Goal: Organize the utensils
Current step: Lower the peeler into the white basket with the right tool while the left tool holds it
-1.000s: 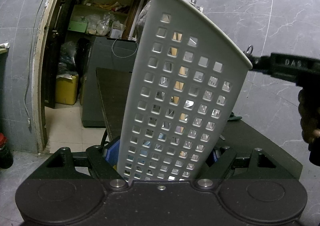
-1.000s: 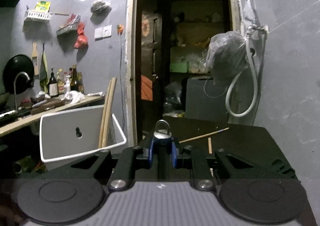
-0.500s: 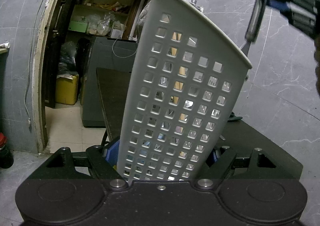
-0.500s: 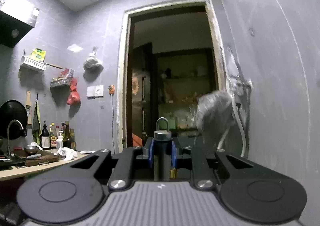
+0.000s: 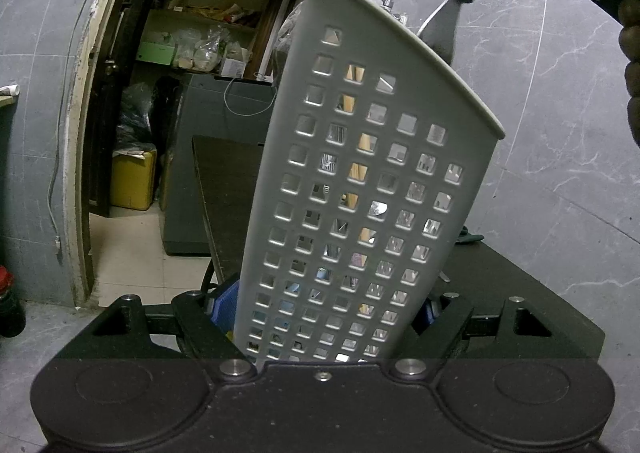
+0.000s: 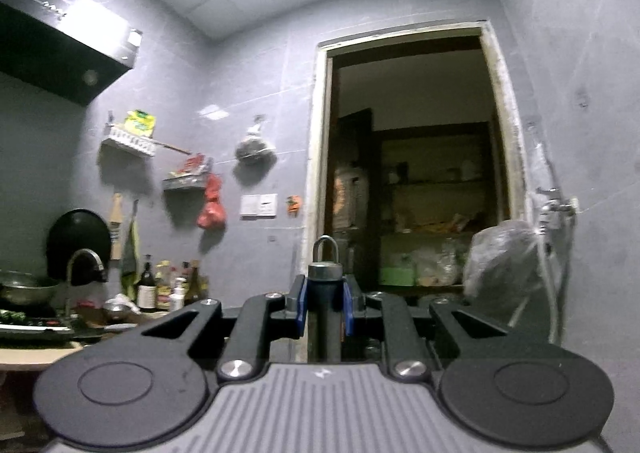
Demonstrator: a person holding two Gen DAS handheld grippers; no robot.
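Note:
My left gripper is shut on a white perforated utensil holder and holds it upright over the dark table. Wooden chopsticks and metal utensils show through its holes. My right gripper is shut on the dark handle of a utensil with a metal hanging ring, tilted upward toward the wall. In the left wrist view that utensil hangs blade-down just above the holder's rim, its lower end hidden behind the holder.
A doorway with shelves and a yellow can lies behind the table. Grey tiled walls stand to the right. The right wrist view shows a counter with bottles, a faucet and a hanging bag.
My right gripper has risen and tilted upward, away from the table. The utensil it holds has swung over the holder, now pointing down at its rim. The holder has not moved.

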